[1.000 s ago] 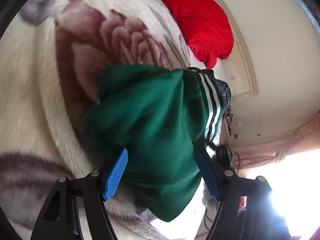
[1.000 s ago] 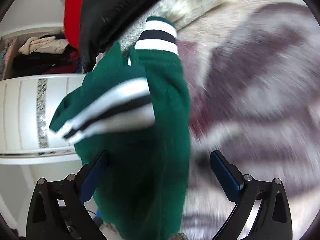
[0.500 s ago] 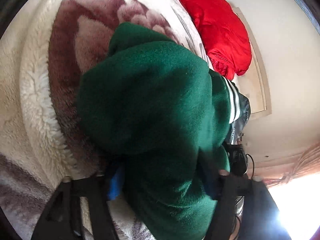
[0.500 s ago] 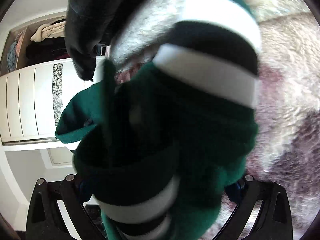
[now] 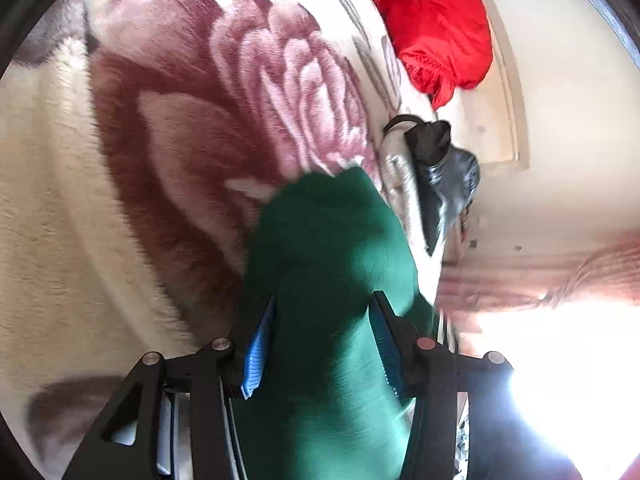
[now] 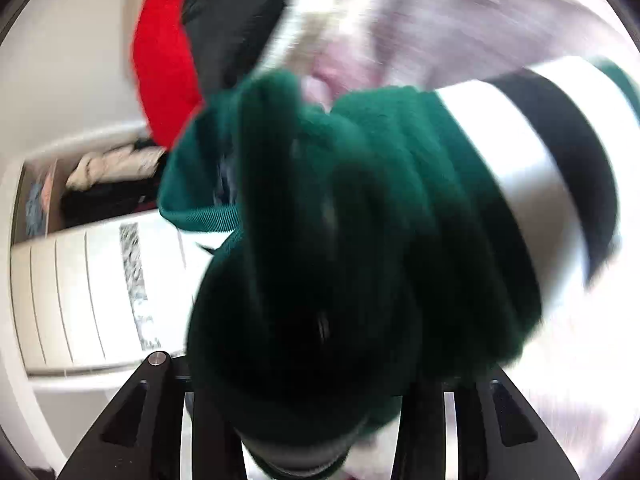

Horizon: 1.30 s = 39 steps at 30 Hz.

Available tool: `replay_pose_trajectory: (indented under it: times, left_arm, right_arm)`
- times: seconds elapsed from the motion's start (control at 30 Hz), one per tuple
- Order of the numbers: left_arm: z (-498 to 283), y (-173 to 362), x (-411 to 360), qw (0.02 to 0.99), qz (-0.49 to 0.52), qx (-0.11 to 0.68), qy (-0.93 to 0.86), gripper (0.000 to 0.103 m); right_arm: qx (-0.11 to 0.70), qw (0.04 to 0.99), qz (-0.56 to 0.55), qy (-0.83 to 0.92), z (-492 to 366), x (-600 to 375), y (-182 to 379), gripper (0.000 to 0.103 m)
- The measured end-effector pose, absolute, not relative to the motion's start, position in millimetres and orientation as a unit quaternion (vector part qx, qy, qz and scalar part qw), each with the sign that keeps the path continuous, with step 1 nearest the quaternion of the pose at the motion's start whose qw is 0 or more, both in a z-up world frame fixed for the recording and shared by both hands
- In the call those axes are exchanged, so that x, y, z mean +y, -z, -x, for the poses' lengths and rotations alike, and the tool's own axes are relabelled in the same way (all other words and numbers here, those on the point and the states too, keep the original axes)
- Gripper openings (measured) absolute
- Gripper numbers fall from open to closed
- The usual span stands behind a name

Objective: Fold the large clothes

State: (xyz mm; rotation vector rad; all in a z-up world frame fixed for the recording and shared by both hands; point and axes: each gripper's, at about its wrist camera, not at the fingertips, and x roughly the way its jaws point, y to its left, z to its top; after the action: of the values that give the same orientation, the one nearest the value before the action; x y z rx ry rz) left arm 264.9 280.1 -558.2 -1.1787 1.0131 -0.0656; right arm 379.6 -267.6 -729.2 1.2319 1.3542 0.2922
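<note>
A dark green fleece garment [image 5: 332, 280] with white and black striped cuffs [image 6: 532, 168] hangs bunched above a plush floral blanket [image 5: 160, 120]. My left gripper [image 5: 320, 336] is shut on a fold of the green garment, blue pads [image 5: 256, 348] pressing its sides. In the right wrist view the garment [image 6: 360, 240] fills the frame and hides the right gripper's [image 6: 316, 420] fingers; its jaws stand close together around the cloth.
A red garment [image 5: 432, 16] and a black jacket [image 5: 444, 176] lie at the blanket's far edge. A white wardrobe [image 6: 80, 292] with an open shelf of clothes [image 6: 104, 176] stands at left in the right wrist view. A bright window [image 5: 560, 360] glares.
Both grippers closed on the green garment and lifted it off the blanket. In the left view the bunched cloth has pulled down into a narrower strand.
</note>
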Motion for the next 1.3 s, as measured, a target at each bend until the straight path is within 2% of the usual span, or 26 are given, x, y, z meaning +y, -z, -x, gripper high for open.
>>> replay_pose_trajectory:
  times: [0.03,0.07,0.1,0.17,0.23,0.27,0.4,0.57,0.63,0.67,0.87,1.0,1.03,1.07,1.1,1.23,1.3]
  left_arm:
    - [-263,554,281,0.717,0.518,0.466,0.023,0.046]
    - [-260,550,282,0.722,0.505,0.473,0.019,0.047]
    - [-253,544,278,0.727,0.493,0.478,0.016,0.053]
    - [-238,529,276,0.741,0.469,0.48,0.001,0.066]
    - [-217,516,271,0.765,0.427,0.481,-0.028,0.066]
    - [-204,512,266,0.775,0.393,0.492,-0.051,0.067]
    - [-156,543,236,0.775,0.251,0.564,-0.134,0.067]
    - [-112,631,210,0.726,0.229,0.63,-0.157,0.069]
    - [-111,636,204,0.748,0.214,0.611,-0.145,0.088]
    - [-114,641,201,0.752,0.221,0.607,-0.132,0.103]
    - [-130,651,190,0.734,0.186,0.627,-0.186,0.103]
    - [-125,635,194,0.728,0.199,0.63,-0.183,0.103]
    - [-119,625,194,0.731,0.2,0.626,-0.184,0.103]
    - [-114,617,195,0.733,0.204,0.623,-0.183,0.103]
    - [-110,610,195,0.734,0.208,0.62,-0.182,0.103]
    - [-90,574,199,0.745,0.238,0.598,-0.174,0.103]
    - [-89,561,200,0.75,0.245,0.588,-0.176,0.103]
  right_arm:
    - [0.595,0.578,-0.549,-0.106,-352,-268,742,0.042]
    - [0.603,0.56,-0.56,-0.092,-333,-266,753,0.047]
    - [0.614,0.546,-0.564,-0.078,-317,-266,764,0.057]
    - [0.619,0.533,-0.575,-0.055,-298,-273,773,0.065]
    - [0.626,0.531,-0.569,-0.052,-285,-285,766,0.071]
    - [0.635,0.532,-0.559,-0.051,-281,-290,761,0.079]
    - [0.668,0.548,-0.501,-0.046,-263,-317,728,0.08]
    - [0.684,0.597,-0.416,-0.06,-292,-344,679,0.08]
    - [0.673,0.628,-0.385,-0.07,-325,-338,661,0.08]
    - [0.667,0.639,-0.375,-0.073,-340,-338,654,0.08]
    - [0.641,0.69,-0.314,-0.119,-449,-300,638,0.08]
    - [0.681,0.623,-0.34,-0.18,-505,-262,671,0.079]
    - [0.687,0.607,-0.348,-0.197,-512,-252,676,0.07]
    - [0.69,0.601,-0.345,-0.21,-520,-243,676,0.016]
    - [0.693,0.598,-0.337,-0.222,-526,-236,670,0.005]
    - [0.619,0.686,-0.307,-0.227,-547,-243,607,0.003]
    - [0.608,0.714,-0.28,-0.203,-563,-253,593,0.003]
